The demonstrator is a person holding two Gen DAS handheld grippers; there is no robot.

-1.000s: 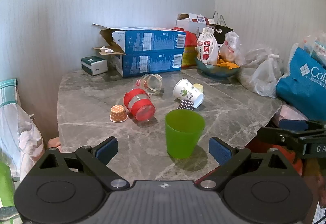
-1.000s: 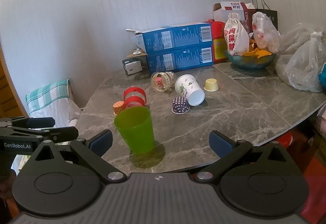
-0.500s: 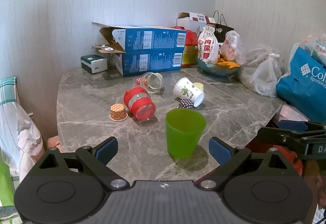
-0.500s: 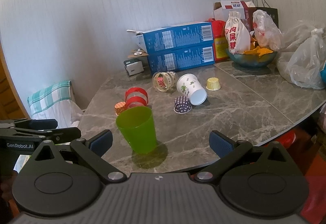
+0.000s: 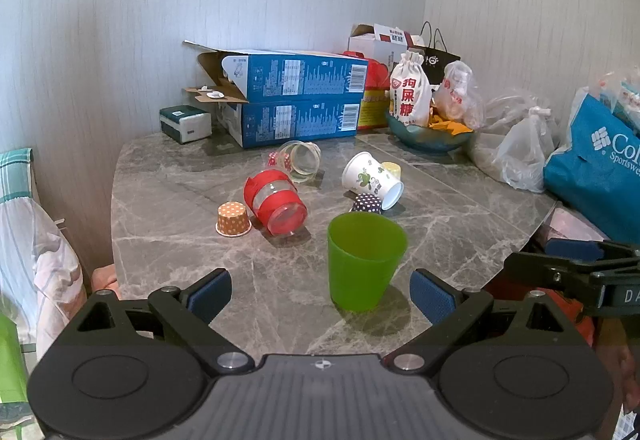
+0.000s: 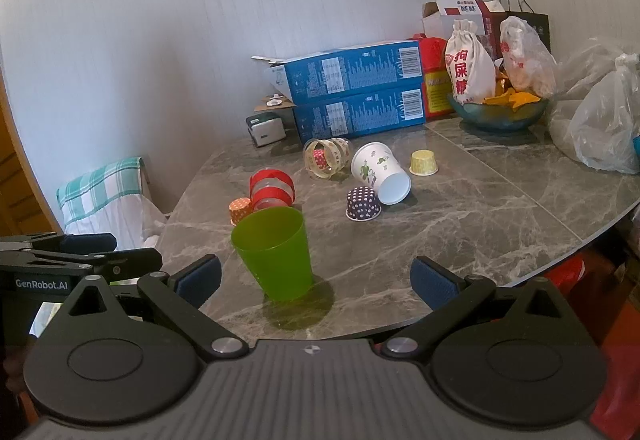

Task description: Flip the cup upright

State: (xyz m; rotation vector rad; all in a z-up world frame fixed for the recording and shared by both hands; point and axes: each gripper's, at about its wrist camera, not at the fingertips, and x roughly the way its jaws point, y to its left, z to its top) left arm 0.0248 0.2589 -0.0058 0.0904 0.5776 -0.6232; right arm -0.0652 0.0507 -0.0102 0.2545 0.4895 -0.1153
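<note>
Left tongs [image 5: 320, 292] and right tongs [image 6: 316, 278] are both spread wide, empty. The green cup [image 5: 365, 258] stands upright on the counter [image 5: 180, 208]. A blue bag [image 5: 596, 164] reads "Col".

Both wrist cams sit low at near table edge [image 5: 500, 236], close to green cup [image 5: 364, 260] [image 6: 276, 252]: left cam from its left, right cam from its right. Both share cup.

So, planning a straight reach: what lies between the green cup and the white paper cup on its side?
In the right wrist view, only the upside-down dotted purple cup beside the white paper cup; bare table otherwise past the green cup.
</note>
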